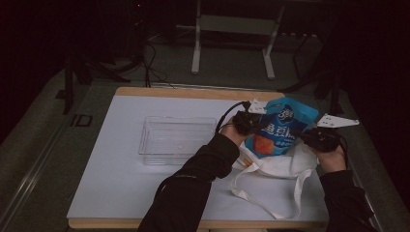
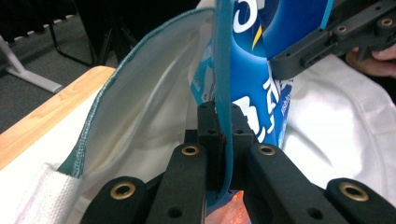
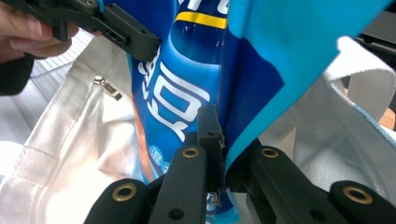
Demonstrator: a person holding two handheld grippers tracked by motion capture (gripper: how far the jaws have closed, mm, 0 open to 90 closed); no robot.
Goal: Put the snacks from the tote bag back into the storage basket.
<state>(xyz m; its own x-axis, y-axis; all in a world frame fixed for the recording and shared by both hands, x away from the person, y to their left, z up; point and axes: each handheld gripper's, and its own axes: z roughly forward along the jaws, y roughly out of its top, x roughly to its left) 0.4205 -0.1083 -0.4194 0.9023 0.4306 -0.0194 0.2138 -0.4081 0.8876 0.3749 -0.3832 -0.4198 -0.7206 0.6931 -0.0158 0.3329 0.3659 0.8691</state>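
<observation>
Dim floor is surrounding the white counter point(image 1: 121, 174), where a clear tray point(image 1: 176, 139) is sitting. Both the left gripper point(image 1: 251, 121) and right gripper point(image 1: 312, 136) are clamping opposite edges of the blue snack bag point(image 1: 280, 128), which is hanging between them above the white tote bag point(image 1: 275, 166).

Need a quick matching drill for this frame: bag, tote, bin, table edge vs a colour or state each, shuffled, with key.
Things:
1. snack bag
2. tote bag
3. clear bin
4. table edge

States:
A. bare wood
B. lying white and slack on the table
C. pinched at both sides by the left claw and right claw
D. empty, standing left of the hands

Pairs: 1-C, 2-B, 3-D, 4-A
</observation>
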